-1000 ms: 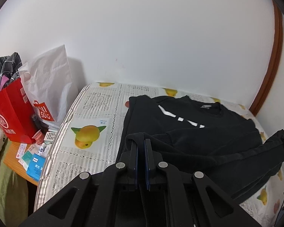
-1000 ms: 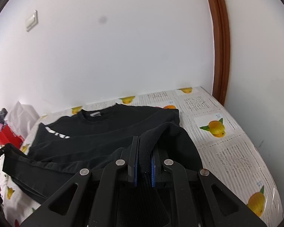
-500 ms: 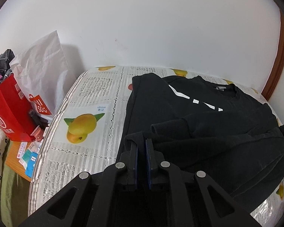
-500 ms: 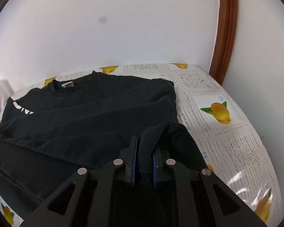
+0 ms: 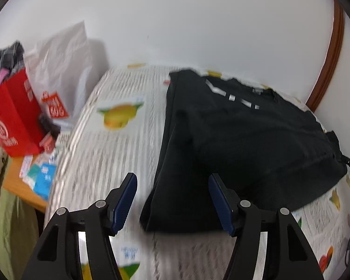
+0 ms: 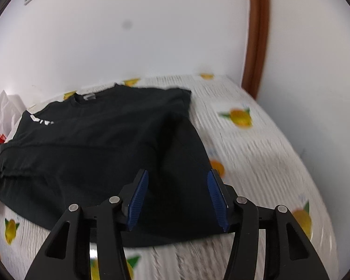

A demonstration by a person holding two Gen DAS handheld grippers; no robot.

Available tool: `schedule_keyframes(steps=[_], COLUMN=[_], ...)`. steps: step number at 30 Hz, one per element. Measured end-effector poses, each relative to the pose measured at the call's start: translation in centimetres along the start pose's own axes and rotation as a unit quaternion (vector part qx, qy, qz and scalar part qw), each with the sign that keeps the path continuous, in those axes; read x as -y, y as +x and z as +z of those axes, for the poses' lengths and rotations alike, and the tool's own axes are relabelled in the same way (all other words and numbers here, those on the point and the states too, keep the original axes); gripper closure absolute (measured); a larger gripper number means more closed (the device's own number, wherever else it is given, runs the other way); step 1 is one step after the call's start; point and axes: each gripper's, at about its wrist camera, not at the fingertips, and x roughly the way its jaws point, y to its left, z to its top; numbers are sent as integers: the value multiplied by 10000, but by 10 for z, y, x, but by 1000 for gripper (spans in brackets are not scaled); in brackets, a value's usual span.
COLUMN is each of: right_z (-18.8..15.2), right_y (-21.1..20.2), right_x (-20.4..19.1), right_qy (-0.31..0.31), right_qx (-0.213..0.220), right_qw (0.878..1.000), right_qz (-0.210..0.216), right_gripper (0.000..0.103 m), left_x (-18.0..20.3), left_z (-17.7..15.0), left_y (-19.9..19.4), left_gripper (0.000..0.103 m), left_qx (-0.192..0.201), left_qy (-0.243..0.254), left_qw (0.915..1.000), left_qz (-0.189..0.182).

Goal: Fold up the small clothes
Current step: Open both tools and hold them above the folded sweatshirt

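Note:
A black sweatshirt [image 5: 240, 135] with white chest lettering lies folded over on the bed, collar toward the wall. My left gripper [image 5: 172, 182] hovers above its near left corner, jaws opening, the cloth lying loose below and not pinched. In the right wrist view the same sweatshirt [image 6: 100, 144] spreads out to the left. My right gripper [image 6: 177, 177] hangs over its near right corner, jaws opening too, with the fabric free beneath the blue pads [image 6: 137, 198]. Both views are blurred by motion.
The bed sheet [image 5: 109, 154] is white with printed yellow fruit. Left of the bed stand a red paper bag [image 5: 11, 116] and a white plastic bag [image 5: 63, 65], with small packets on a wooden surface [image 5: 37, 172]. A brown door frame [image 6: 254, 35] runs up the wall at right.
Both grippers were shut on folds of the sweatshirt; now both stand apart and the cloth has dropped flat onto the bed. Both hands came down toward the mattress.

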Motion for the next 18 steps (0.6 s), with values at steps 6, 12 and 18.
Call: schedule_keyframes(steps=[6, 12, 18], right_z=[-20, -21, -25], right_y=[12, 29, 33], right_x=[13, 9, 9], right_qy=[263, 300, 273], right_qx=[-184, -276, -222], right_qw=[9993, 9992, 9994], right_qz=[203, 15, -47], right_gripper=[45, 44, 43], left_x=[-7, -3, 0], left_z=[-8, -14, -18], left_y=[19, 28, 28], left_gripper=[42, 43, 44], left_qx=[-298, -224, -101], left_qy=[-209, -163, -78], left_qw=[9993, 9996, 9999], left_qz=[-86, 12, 98])
